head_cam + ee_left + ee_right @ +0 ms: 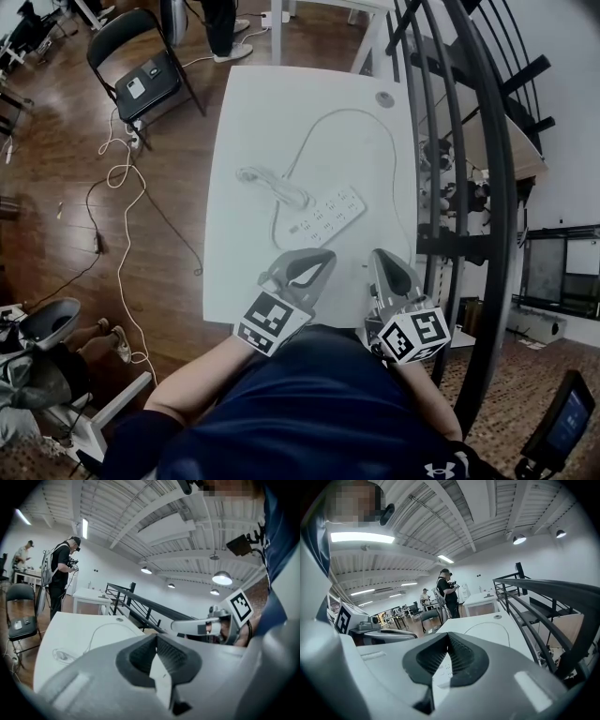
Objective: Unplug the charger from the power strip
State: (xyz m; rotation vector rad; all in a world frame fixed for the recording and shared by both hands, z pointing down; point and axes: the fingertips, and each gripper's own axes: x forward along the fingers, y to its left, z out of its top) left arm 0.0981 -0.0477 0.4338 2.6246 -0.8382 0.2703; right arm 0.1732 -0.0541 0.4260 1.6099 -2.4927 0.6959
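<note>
A white power strip (pixel 325 216) lies slantwise on the white table (pixel 262 103). A white charger plug (pixel 296 199) sits in its left end, and the plug's coiled cable (pixel 255 175) lies to the left. The strip's own cord (pixel 349 117) loops toward the far edge. My left gripper (pixel 322 259) hovers near the table's front edge, just short of the strip, shut and empty. My right gripper (pixel 379 256) is beside it, also shut and empty. In the left gripper view the jaws (pixel 156 636) are closed, and the coiled cable (pixel 61 655) shows beyond them. The right gripper view shows closed jaws (pixel 448 635).
A black folding chair (pixel 141 66) stands left of the table, with loose cables (pixel 120 178) on the wooden floor. A black railing (pixel 469 187) runs along the table's right side. A person (pixel 61 573) stands beyond the far end. A round grommet (pixel 384 98) marks the far right corner.
</note>
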